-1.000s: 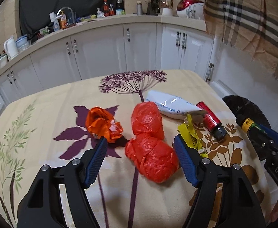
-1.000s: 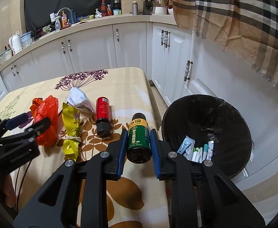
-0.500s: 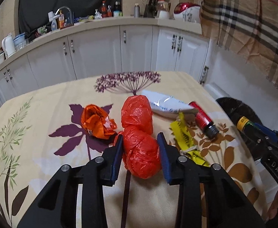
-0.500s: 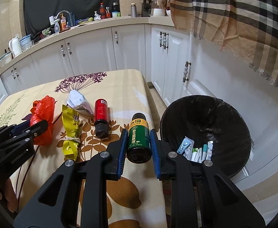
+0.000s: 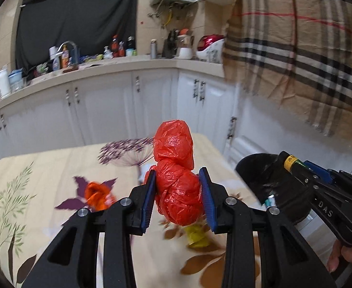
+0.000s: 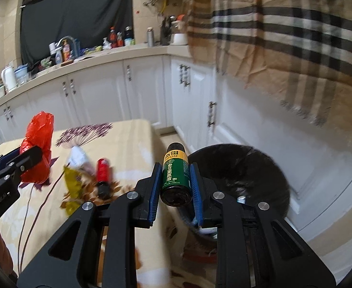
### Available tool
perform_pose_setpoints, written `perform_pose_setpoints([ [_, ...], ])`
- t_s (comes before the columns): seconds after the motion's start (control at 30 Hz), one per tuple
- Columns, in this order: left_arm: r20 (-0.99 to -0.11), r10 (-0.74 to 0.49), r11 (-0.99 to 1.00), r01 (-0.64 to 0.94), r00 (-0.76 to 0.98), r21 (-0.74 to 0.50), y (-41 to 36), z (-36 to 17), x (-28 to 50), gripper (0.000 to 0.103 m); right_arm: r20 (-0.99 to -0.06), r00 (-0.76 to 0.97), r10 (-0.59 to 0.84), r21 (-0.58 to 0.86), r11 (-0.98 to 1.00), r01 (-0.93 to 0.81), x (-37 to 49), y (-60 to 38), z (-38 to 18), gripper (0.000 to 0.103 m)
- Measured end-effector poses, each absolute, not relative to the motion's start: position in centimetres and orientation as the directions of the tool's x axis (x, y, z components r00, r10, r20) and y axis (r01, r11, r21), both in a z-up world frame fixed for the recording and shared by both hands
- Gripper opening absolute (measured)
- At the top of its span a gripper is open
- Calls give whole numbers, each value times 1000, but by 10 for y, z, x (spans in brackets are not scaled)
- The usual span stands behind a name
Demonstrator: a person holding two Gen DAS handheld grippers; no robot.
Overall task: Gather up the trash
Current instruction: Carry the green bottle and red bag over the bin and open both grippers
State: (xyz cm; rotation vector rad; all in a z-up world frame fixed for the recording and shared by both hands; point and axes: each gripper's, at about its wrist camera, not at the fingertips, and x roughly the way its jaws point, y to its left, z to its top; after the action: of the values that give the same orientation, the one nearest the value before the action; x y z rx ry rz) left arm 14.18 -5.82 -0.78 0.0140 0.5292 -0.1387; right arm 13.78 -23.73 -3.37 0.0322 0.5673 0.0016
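While both items hung clear of the bench [image 5: 43, 168], neither had yet reached the black bin [image 6: 260, 168] beyond the bench's right edge.

Left gripper [image 5: 178, 195]: closed on the red plastic bag [image 5: 176, 172], pads pressed into its lower lobe; the upper lobe stood free above the fingers. Risk: the crumpled film could compress and slide out, or the loose upper part could swing and drop short of the bin onto the bench's right edge.

Right gripper [image 6: 174, 187]: clamped across the green bottle [image 6: 175, 175], held above the near rim of the bin. Risk: the smooth round body could twist between the flat pads; released too soon, it might strike the rim and tip the bin or roll off.

Remaining on the bench: orange wrapper [image 5: 99, 195] toward the left side; yellow packet [image 6: 73, 184], red bottle [image 6: 103, 175] and white pouch [image 6: 77, 157] near the right edge, all blurred.

Writing: the green bottle's label carried Chinese characters, seemingly "参艾熏蒸液"; "DAS" showed on the right gripper's body in the left view.
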Motion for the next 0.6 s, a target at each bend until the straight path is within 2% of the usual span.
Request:
perform_pose_setpoints([
  [0.23, -487, -198, 975, 221, 851, -11, -105, -5, 157, 36, -507, 858, -78, 22, 994, 104, 147, -276, -29, 23],
  [0.6, -510, -262, 945, 324, 819, 34, -177, -21, 188, 36, -522, 839, -157, 29, 979, 201, 170, -326, -48, 23],
])
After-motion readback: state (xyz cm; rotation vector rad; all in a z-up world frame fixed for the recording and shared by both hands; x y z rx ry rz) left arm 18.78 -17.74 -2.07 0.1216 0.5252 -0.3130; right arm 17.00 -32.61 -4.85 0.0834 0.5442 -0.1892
